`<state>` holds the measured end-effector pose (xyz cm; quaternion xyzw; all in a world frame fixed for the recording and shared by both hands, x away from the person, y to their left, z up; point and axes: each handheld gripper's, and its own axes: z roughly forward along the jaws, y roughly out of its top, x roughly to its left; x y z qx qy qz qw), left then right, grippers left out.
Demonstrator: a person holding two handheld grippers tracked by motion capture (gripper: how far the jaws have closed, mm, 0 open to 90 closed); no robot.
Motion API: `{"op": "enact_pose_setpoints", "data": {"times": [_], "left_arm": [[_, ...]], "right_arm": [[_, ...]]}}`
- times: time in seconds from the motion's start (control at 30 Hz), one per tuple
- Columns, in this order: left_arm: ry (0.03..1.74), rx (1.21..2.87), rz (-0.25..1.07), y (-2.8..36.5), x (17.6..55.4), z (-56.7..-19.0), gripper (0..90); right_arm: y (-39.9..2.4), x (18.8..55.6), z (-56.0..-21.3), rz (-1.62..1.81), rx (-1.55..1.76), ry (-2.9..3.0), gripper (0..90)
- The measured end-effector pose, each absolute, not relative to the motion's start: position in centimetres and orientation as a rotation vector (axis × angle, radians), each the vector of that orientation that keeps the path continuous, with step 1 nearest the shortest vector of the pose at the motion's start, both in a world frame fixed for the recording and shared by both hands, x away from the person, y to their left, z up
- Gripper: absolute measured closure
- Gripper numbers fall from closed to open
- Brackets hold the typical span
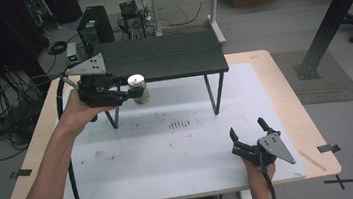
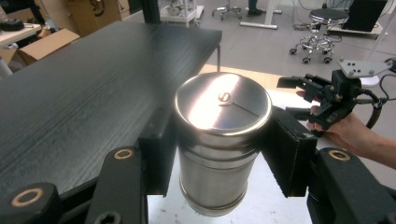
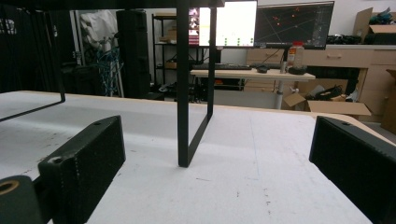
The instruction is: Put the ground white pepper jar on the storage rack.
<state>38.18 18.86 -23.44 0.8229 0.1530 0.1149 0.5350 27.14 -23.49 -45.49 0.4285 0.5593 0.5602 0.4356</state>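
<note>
The steel canister (image 2: 219,140) is a short, round cylinder of brushed metal with a flat, shiny lid that catches a bright glare and carries a small mark at its middle; a raised band rings the body near the base. The left claw (image 1: 130,90) is clamped on it, one black pad (image 2: 159,149) pressed on each side of its upper body. It hangs in the air just in front of the near edge of the black wooden shelf (image 1: 159,56), above the white mat (image 1: 170,150) that covers the counter (image 1: 291,111).

In the left gripper view the canister's bottom rim is partly cut off by the frame edge, and glare washes out much of the lid. In the high view it is small and its surface detail is hard to read.

Its long axis stands upright, lid upward.

The right claw (image 1: 248,130) stands apart, holding nothing, low over the mat's near right part, facing the shelf's black leg (image 3: 187,102).
</note>
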Motion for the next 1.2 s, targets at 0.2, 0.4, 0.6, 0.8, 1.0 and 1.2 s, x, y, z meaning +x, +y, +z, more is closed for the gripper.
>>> {"op": "enact_pose_setpoints", "data": {"times": [0.2,0.4,0.6,0.8,1.0,1.2], "left_arm": [[0.346,1.969,0.282,18.4,38.8,-22.0,48.9],[0.342,1.98,0.272,17.7,39.8,-20.9,48.9],[0.345,1.986,0.27,16.9,41.0,-20.0,48.9],[0.386,1.979,0.281,16.5,42.8,-19.9,49.0],[0.419,1.973,0.289,16.1,44.2,-19.7,48.9],[0.454,1.979,0.295,15.6,45.4,-20.0,48.9]], "right_arm": [[-23.5,27.2,-45.5,1.395,1.067,1.392,3.2],[-23.5,27.2,-45.5,1.395,1.067,1.392,3.1],[-23.5,27.2,-45.5,1.396,1.069,1.392,3.2],[-23.5,27.2,-45.5,1.395,1.068,1.392,3.2],[-23.5,27.2,-45.5,1.395,1.067,1.392,3.1],[-23.5,27.2,-45.5,1.395,1.066,1.393,3.1]]}}
